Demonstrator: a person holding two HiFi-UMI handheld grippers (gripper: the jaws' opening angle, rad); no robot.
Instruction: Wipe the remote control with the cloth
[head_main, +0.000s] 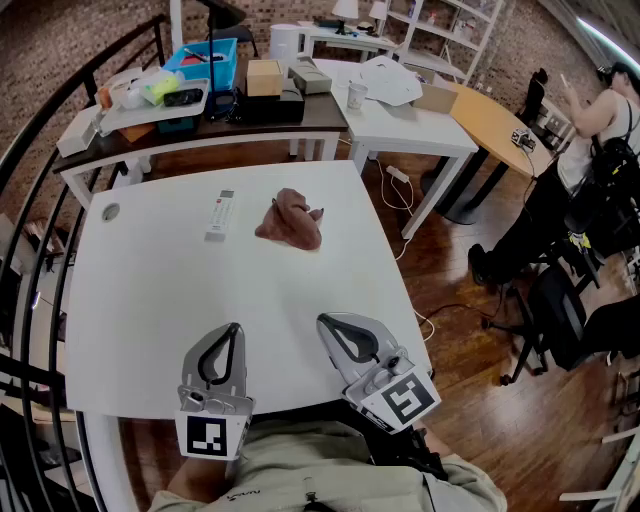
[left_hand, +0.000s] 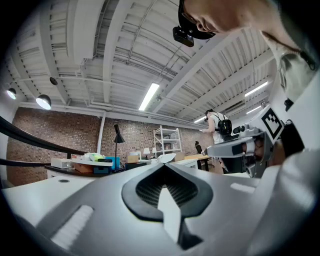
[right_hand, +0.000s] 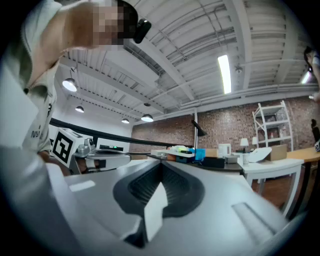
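The left gripper (head_main: 233, 330) is closed and empty at the near edge of the counter (head_main: 180, 300). The remote control (head_main: 220, 214) lies well ahead, with the brown cloth (head_main: 292, 220) beside it. The right gripper (head_main: 326, 322), also closed and empty, should open wide and take the cloth first.

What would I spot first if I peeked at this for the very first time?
Probably the crumpled reddish-brown cloth, lying toward the far side of the white table. The slim pale remote control lies just to its left, not touching it. Next you'd see the left gripper and the right gripper at the near edge, both with jaws shut and holding nothing.
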